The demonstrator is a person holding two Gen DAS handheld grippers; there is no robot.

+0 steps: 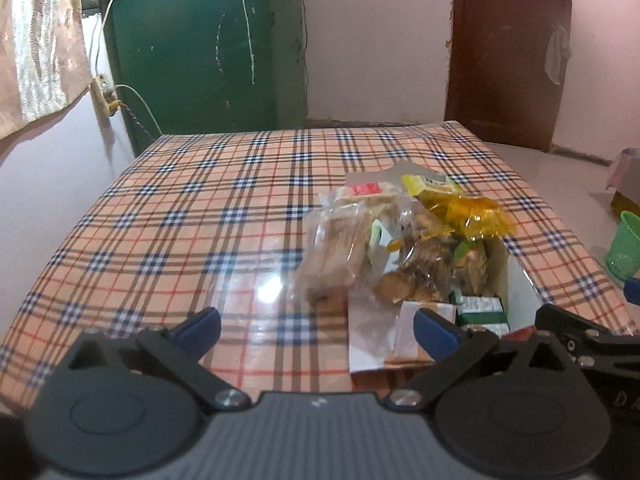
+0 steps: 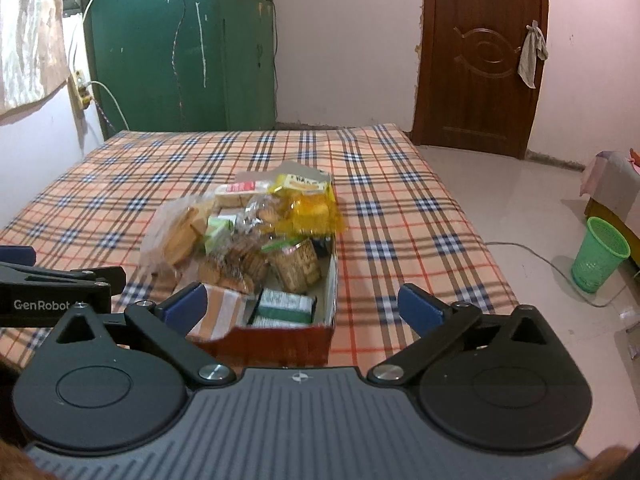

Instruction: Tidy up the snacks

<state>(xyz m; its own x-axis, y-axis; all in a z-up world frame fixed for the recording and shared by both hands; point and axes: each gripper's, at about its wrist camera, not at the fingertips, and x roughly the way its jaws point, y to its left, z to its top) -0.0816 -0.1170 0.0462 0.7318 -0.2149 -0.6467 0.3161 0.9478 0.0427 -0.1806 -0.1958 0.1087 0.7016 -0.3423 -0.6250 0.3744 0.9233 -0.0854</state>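
both grippers' jaws wide apart and bare, near the snack box point(image 2: 280, 332)

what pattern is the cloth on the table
A plaid check: peach-orange ground with navy, white and red lines. The tablecloth shows best in the right wrist view.

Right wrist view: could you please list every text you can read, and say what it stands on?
"GenRobot": white letters on the black arm of the left tool.
Chalk scrawl on the green metal cupboard: not legible.
Print on the yellow snack packet and the green-and-white packets in the red cardboard box: too blurred.
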